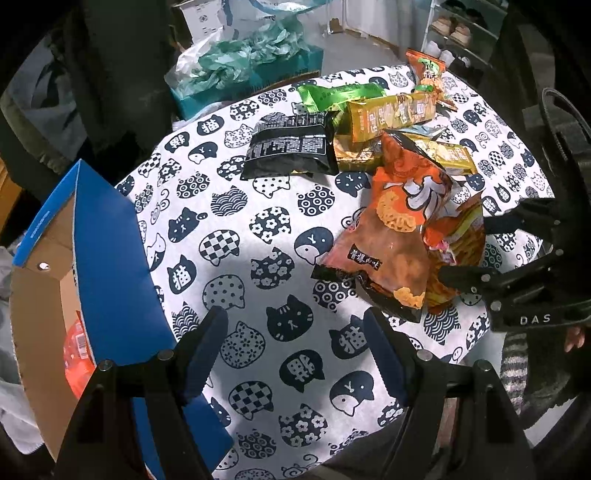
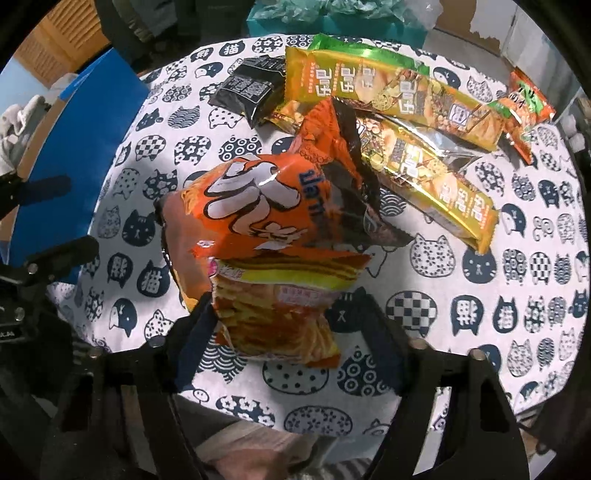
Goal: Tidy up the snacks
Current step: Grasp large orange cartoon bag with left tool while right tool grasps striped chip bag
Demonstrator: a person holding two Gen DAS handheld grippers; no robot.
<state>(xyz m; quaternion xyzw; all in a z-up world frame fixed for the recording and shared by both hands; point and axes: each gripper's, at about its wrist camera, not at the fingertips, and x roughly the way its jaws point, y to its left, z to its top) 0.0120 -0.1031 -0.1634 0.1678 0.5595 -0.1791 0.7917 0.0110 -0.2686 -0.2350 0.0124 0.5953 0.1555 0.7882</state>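
Snack packets lie in a heap on a round table with a cat-print cloth. A big orange chip bag lies nearest, also seen in the right wrist view. A smaller orange-yellow noodle packet lies between my right gripper's open fingers. My left gripper is open and empty above bare cloth, beside a blue cardboard box. The right gripper also shows in the left wrist view at the packet's right edge. A black packet and yellow packets lie farther back.
The blue box stands at the table's left edge with a red item inside. A green packet and a small orange packet lie at the far side. A teal box with plastic wrap and a shoe rack stand beyond the table.
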